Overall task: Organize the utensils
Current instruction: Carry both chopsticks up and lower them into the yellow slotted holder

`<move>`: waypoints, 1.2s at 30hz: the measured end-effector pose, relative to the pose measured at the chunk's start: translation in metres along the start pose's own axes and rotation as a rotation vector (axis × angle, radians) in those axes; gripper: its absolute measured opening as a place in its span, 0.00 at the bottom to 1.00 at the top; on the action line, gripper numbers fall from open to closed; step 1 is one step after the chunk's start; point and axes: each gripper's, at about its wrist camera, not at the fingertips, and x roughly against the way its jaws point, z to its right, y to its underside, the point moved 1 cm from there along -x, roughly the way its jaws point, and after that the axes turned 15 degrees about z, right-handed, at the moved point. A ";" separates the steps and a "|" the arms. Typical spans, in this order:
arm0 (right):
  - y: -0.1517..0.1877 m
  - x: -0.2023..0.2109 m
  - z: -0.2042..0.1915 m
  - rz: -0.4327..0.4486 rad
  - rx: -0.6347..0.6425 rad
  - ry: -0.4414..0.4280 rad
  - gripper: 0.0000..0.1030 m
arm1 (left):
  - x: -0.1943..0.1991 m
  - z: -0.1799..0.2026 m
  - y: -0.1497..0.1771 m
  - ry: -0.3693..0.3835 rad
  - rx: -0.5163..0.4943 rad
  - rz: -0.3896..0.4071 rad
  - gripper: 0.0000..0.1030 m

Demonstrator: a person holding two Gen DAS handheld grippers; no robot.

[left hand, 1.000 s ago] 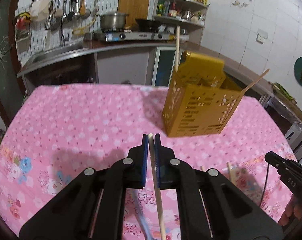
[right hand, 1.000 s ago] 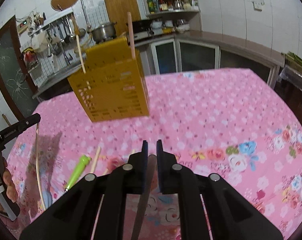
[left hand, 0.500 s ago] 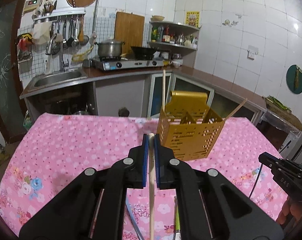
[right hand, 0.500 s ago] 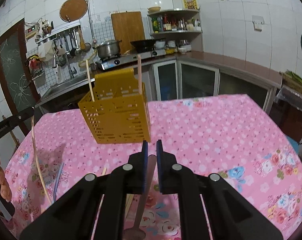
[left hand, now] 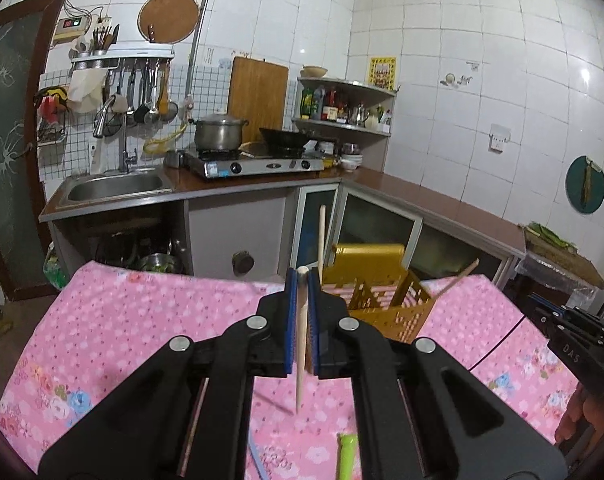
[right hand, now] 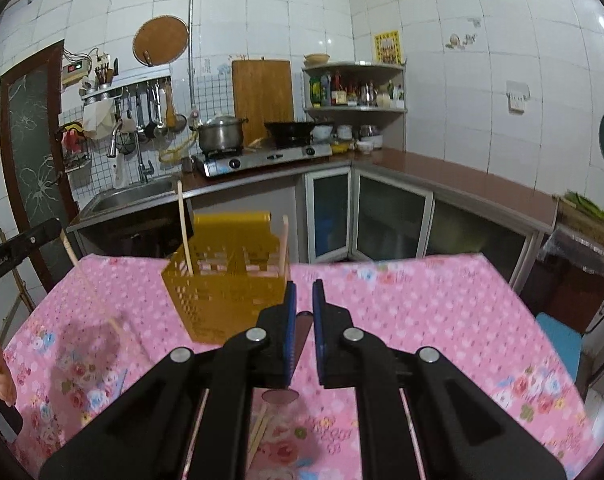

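We have the yellow utensil caddy standing on the pink floral tablecloth, at about 1 o'clock from the left gripper and 11 o'clock from the right gripper. Two wooden sticks already stand in it, one upright, one leaning out over the rim, so part of the sorting looks done. Our left gripper is pinching a pale wooden chopstick, jaws pressed together on it, the stick hanging down free of the cloth. Our right gripper is clamped on a brown flat-handled spoon, its round end dangling below the jaws. Both items are lifted clear of the table, not yet over the caddy. Left on the cloth at 6 o'clock: a green-handled tool, a bluish straw-like piece, more chopsticks. We judge roughly the middle of the job: two items in, two in hand, several waiting. Kitchen counter with stove and sink beyond, at 12 o'clock.
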 end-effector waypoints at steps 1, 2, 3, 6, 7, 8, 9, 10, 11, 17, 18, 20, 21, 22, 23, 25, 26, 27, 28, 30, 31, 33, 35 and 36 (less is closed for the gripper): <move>-0.006 0.000 -0.001 0.008 0.007 -0.001 0.08 | -0.002 0.002 -0.005 0.003 0.002 0.007 0.04; -0.013 -0.001 -0.003 0.017 0.015 -0.002 0.08 | -0.004 0.003 -0.009 0.006 0.001 0.011 0.04; -0.018 -0.002 -0.004 0.023 0.021 -0.002 0.08 | -0.006 0.005 -0.016 0.009 0.001 0.018 0.04; -0.043 -0.006 -0.007 0.049 0.029 -0.011 0.08 | -0.009 0.009 -0.039 0.028 0.017 0.043 0.04; -0.052 -0.007 -0.008 0.060 0.030 -0.014 0.08 | -0.010 0.011 -0.047 0.035 0.021 0.054 0.04; -0.061 -0.008 -0.009 0.070 0.032 -0.016 0.08 | -0.010 0.014 -0.057 0.042 0.020 0.069 0.04; -0.069 -0.010 -0.011 0.080 0.036 -0.017 0.08 | -0.011 0.017 -0.064 0.045 0.017 0.079 0.04; -0.079 -0.012 -0.013 0.095 0.045 -0.015 0.08 | -0.012 0.020 -0.072 0.050 0.013 0.092 0.04; -0.089 -0.015 -0.015 0.109 0.050 -0.015 0.08 | -0.013 0.022 -0.078 0.054 0.011 0.102 0.04; -0.133 -0.041 -0.028 0.155 0.062 -0.022 0.08 | -0.032 0.040 -0.117 0.062 -0.017 0.148 0.04; -0.137 -0.047 -0.030 0.156 0.059 -0.024 0.08 | -0.037 0.041 -0.120 0.065 -0.015 0.152 0.04; -0.144 -0.061 -0.032 0.157 0.059 -0.023 0.07 | -0.045 0.043 -0.124 0.065 -0.021 0.163 0.04; -0.145 -0.067 -0.034 0.155 0.060 -0.023 0.07 | -0.052 0.044 -0.124 0.066 -0.022 0.169 0.04; -0.146 -0.075 -0.034 0.152 0.057 -0.022 0.07 | -0.056 0.044 -0.123 0.067 -0.021 0.170 0.04; -0.144 -0.083 -0.034 0.145 0.053 -0.024 0.07 | -0.062 0.044 -0.121 0.070 -0.019 0.167 0.04; -0.139 -0.094 -0.035 0.134 0.043 -0.030 0.07 | -0.075 0.043 -0.116 0.076 -0.014 0.153 0.04; -0.135 -0.099 -0.036 0.130 0.043 -0.034 0.07 | -0.081 0.043 -0.113 0.076 -0.014 0.147 0.04; -0.130 -0.104 -0.037 0.125 0.045 -0.040 0.07 | -0.088 0.043 -0.108 0.075 -0.015 0.142 0.04; -0.126 -0.108 -0.038 0.121 0.046 -0.044 0.07 | -0.093 0.042 -0.104 0.076 -0.014 0.136 0.04; -0.120 -0.114 -0.040 0.117 0.046 -0.055 0.07 | -0.103 0.041 -0.095 0.079 -0.009 0.118 0.04; -0.119 -0.116 -0.041 0.118 0.048 -0.055 0.07 | -0.109 0.039 -0.090 0.078 -0.008 0.109 0.04; -0.117 -0.121 -0.042 0.118 0.049 -0.053 0.07 | -0.117 0.037 -0.082 0.078 0.002 0.089 0.04; -0.112 -0.129 -0.043 0.104 0.054 -0.052 0.07 | -0.123 0.035 -0.075 0.081 0.010 0.071 0.04; -0.107 -0.133 -0.043 0.091 0.056 -0.049 0.07 | -0.126 0.034 -0.069 0.081 0.009 0.060 0.04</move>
